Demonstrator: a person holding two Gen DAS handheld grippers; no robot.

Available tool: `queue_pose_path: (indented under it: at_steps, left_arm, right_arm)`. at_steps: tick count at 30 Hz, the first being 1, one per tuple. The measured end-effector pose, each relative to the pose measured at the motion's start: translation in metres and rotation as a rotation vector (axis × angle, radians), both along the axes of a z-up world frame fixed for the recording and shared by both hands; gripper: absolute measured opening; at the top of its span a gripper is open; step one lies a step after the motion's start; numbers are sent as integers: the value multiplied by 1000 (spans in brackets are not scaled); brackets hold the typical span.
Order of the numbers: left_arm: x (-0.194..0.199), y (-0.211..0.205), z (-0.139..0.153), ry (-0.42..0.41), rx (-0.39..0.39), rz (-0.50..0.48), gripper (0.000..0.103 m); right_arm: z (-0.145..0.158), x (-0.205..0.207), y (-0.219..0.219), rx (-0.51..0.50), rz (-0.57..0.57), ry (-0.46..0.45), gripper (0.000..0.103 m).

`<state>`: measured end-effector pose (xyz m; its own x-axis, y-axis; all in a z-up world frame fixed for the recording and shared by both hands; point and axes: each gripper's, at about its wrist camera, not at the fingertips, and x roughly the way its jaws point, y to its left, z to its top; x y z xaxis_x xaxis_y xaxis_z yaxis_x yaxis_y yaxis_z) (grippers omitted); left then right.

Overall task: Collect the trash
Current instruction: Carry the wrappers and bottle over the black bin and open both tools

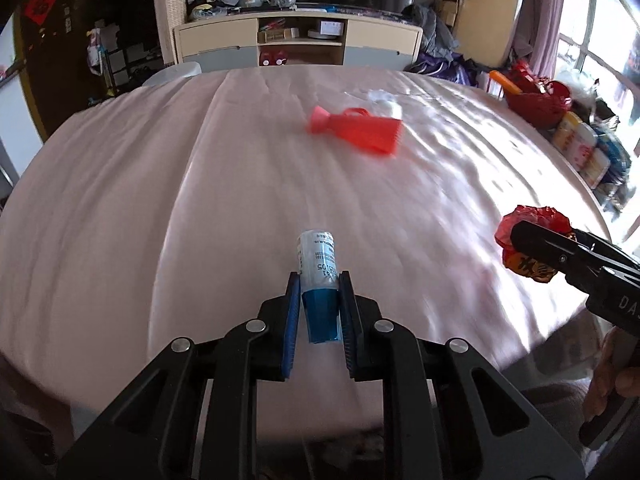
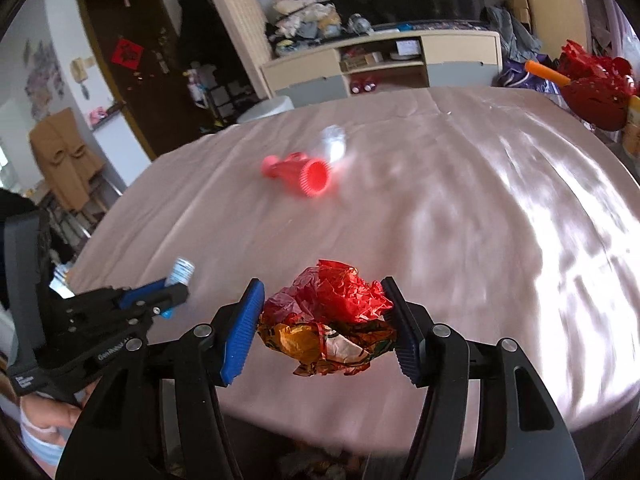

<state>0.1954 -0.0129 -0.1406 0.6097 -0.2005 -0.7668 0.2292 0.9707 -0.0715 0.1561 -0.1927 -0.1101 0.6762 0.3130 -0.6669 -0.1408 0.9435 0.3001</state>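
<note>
My left gripper is shut on a small tube with a blue cap and a white printed label, held above the pink bed. It shows again at the left of the right wrist view, as the left gripper with the tube. My right gripper is shut on a crumpled red and gold foil wrapper, which also shows at the right edge as the wrapper in the right gripper. A red plastic cup lies on its side mid-bed beside a clear bottle.
A cream and grey cabinet with piled clothes stands past the far edge of the bed. Red bags and boxes crowd the floor at the right, by a window. A brown door is at the far left. A hand grips the left tool.
</note>
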Motion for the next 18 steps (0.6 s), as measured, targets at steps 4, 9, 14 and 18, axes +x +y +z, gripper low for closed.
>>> queue_pose_path:
  at_steps: [4, 9, 14, 18]
  left_arm:
    - [-47, -1, -3, -6, -13, -1, 18]
    - [-91, 1, -17, 9, -28, 6, 18]
    - [-122, 5, -44, 63, -80, 1, 18]
    - [-137, 2, -67, 100, -81, -19, 18]
  right_arm:
    - [3, -43, 7, 9, 23, -24, 61]
    - [-14, -75, 13, 18, 47, 0, 61]
    - [-45, -95, 20, 25, 55, 60, 61]
    - [-72, -108, 23, 35, 63, 117, 61]
